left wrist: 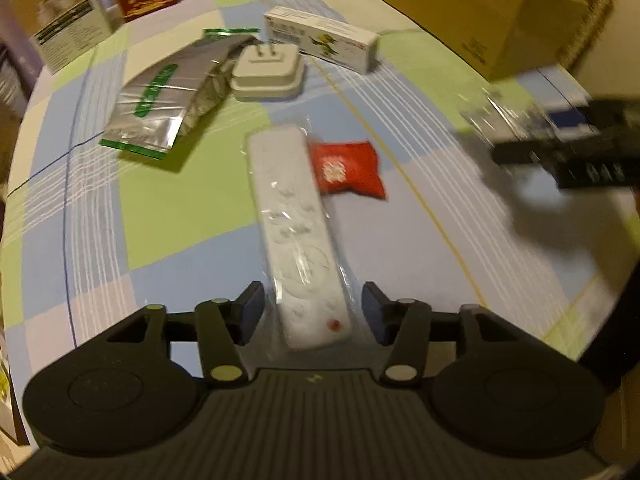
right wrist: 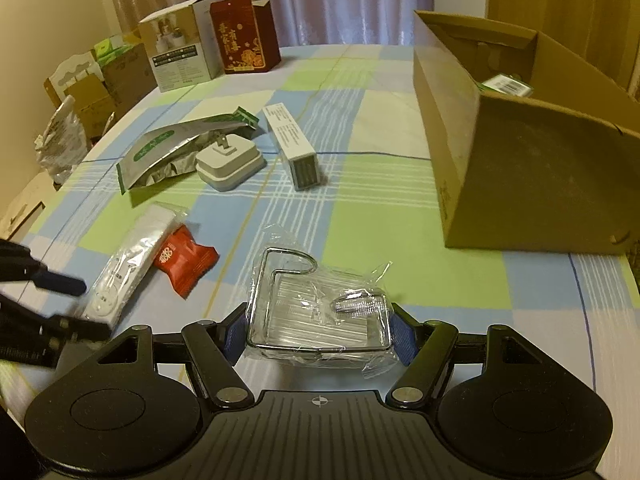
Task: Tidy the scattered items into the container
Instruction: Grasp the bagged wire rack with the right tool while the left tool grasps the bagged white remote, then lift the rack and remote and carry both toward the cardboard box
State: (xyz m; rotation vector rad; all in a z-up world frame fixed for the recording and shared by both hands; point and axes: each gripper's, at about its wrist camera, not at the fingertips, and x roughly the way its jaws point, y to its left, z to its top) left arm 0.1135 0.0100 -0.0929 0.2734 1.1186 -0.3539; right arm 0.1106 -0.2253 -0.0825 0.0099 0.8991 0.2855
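The right gripper [right wrist: 318, 330] has its fingers closed on a plastic-wrapped wire rack [right wrist: 320, 312], held above the checked tabletop [right wrist: 360, 208] near its front edge. The left gripper [left wrist: 312, 312] has its fingers spread wide on either side of a bagged white remote control [left wrist: 298, 232], not touching it, with a red sachet [left wrist: 346, 170] just beside the remote. The open cardboard box [right wrist: 520, 168] stands along the right edge, with a green item visible inside.

Red packet [left wrist: 347, 171], blue-green checked tablecloth [left wrist: 168, 216]

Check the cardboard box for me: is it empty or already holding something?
Not empty. The right wrist view shows a green-labelled packet lying inside the open-topped cardboard box. What else is in it, the walls hide.
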